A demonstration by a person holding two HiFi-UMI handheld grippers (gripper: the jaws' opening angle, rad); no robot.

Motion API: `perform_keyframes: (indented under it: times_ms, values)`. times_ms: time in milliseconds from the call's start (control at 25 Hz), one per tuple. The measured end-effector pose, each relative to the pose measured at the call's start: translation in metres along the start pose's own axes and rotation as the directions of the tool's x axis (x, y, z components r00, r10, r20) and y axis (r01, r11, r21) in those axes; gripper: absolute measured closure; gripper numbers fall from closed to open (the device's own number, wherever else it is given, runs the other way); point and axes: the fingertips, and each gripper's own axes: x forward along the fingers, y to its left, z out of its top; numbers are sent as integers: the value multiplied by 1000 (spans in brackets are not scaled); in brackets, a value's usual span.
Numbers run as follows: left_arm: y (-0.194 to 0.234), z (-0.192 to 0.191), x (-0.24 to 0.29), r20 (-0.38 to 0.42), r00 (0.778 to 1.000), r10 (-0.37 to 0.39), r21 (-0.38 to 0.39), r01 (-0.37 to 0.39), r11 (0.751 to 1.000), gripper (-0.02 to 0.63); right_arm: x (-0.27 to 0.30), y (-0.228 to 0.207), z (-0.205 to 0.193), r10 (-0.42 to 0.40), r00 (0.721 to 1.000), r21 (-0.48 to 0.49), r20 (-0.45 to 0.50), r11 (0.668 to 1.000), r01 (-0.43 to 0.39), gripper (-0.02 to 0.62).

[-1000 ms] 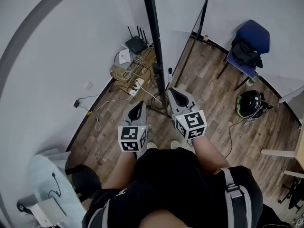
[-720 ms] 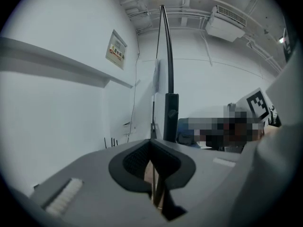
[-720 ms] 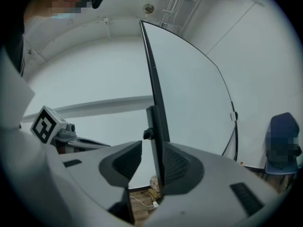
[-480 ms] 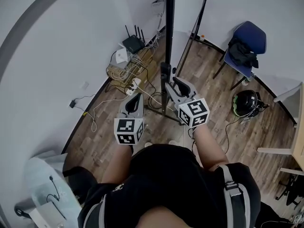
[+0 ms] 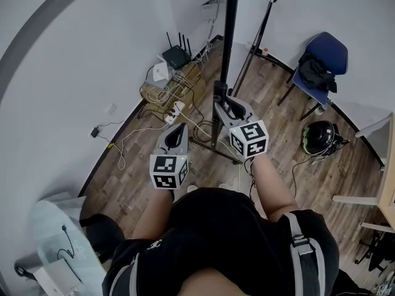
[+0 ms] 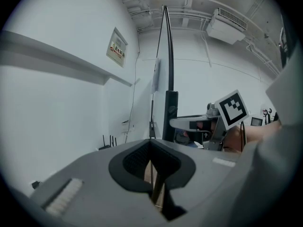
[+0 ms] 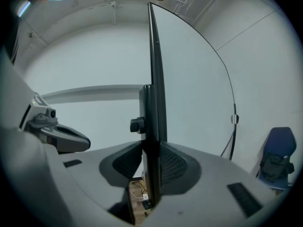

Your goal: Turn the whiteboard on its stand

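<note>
The whiteboard (image 5: pixel 229 36) is seen edge-on from the head view. It is held upright on its stand (image 5: pixel 213 142), which is set on the wooden floor (image 5: pixel 271 103) near the wall-side edge, where cables (image 5: pixel 166 94) are piled. Progress is judged as early. A hold on the board is only being taken, and no finished turn can be confirmed from how it sits, since the wanted facing isn't given. Left to do, prob.: the grip to be completed, the board to be swung about its pivot, then let go. As for pose, both forearms are held out low in front of the body. The R forearm (image 5: pixel 270 187) is reached further fwd and inward toward the stand, while the L forearm (image 5: pixel 155 217) is kept back and off to the side, well apart from the board. The R claw (image 5: pixel 221 101) is set at the board's dark frame edge, w/ that edge taken between its jaws. The jaws are closing on it, and a firm press of the pads isn't yet evident. The L claw (image 5: pixel 179 130) is pointed down-fwd at the floor. Its jaws are brought together w/ nothing between them, and nothing is touched. A small knob (image 7: pixel 137 125) is seen on the stand's upright just beside the gripped edge; whether it's tightened can't be told.
</note>
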Motion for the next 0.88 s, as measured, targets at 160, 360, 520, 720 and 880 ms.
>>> perform_keyframes:
  times_ms: [160, 360, 520, 720, 880]
  values:
    - [-1, -5, -4, -3, 1000, 9, -18, -10, 1000, 598, -1, 0, -2, -5, 1000, 12, -10, 1000, 5, 486]
    - [-2, -11, -13, -6, 1000, 30, -34, -30, 999, 598, -2, 2, -2, 55, 998, 14, -36, 998, -55, 491]
    - [3, -16, -23, -7, 999, 53, -73, -53, 996, 598, -3, 3, -2, 59, 998, 27, -34, 998, -58, 492]
    - [24, -20, -40, -5, 995, 99, -162, -99, 982, 598, 3, 16, -1, 100, 992, 37, -73, 995, -98, 494]
    - [32, -24, -49, -9, 990, 139, -178, -138, 974, 598, 5, 31, -1, 147, 985, 32, -86, 989, -144, 497]
